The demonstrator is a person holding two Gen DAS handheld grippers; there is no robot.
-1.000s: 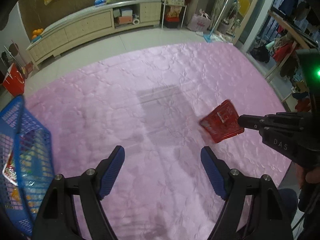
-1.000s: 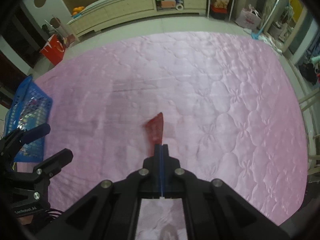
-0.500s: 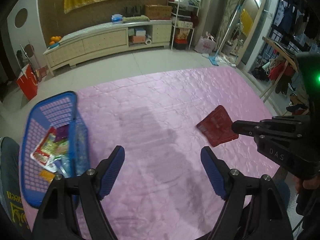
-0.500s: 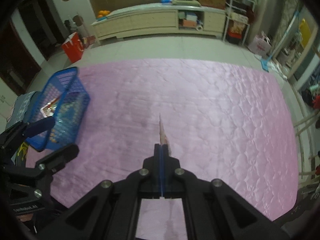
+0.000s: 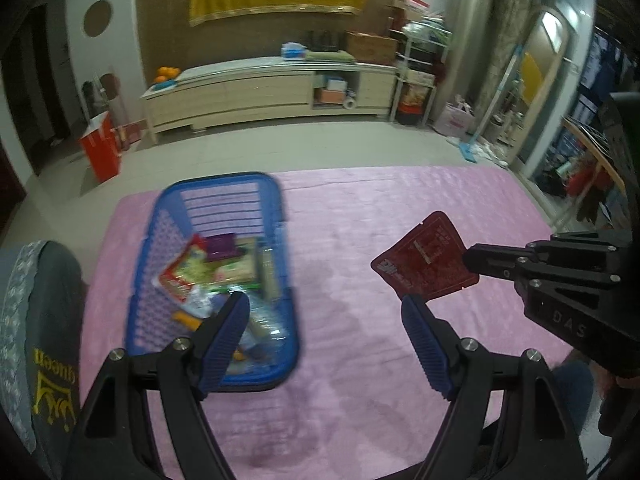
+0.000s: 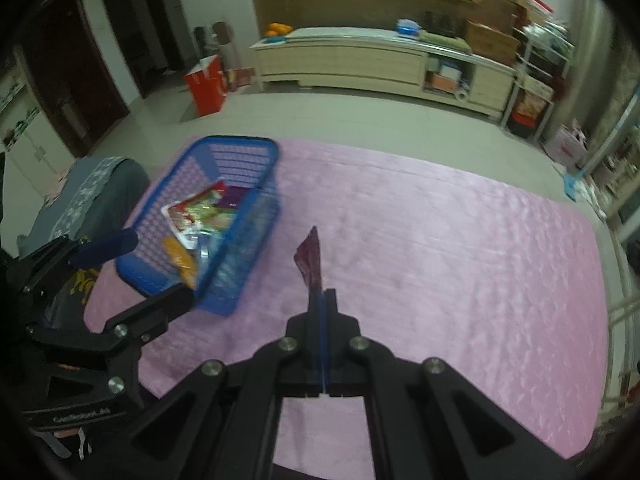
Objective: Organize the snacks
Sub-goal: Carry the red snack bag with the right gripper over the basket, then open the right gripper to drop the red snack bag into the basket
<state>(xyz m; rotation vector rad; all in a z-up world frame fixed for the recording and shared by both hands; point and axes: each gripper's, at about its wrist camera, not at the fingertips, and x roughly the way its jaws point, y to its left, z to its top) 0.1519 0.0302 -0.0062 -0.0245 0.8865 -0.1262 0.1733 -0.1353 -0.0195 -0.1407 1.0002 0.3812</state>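
**Red packet in transit; basket drop outstanding**

Your right hand-held gripper (image 6: 321,300) is clamped shut on one corner of the red snack packet (image 5: 425,264), which hangs clear above the pink quilted bed cover (image 5: 360,360). The packet sits well to the right of the blue basket (image 5: 276,208); nothing red has entered it. Your left hand-held gripper (image 5: 324,340) stands wide apart with nothing between its pads, hovering over the basket's near end.

Assessment: the step in hand is the carry. The basket already holds several wrappers, so the sorting appears well advanced.

The next move calls for bringing the packet over the basket's open top, clear of the rim, before you release. Keep the left tool out of the drop path.
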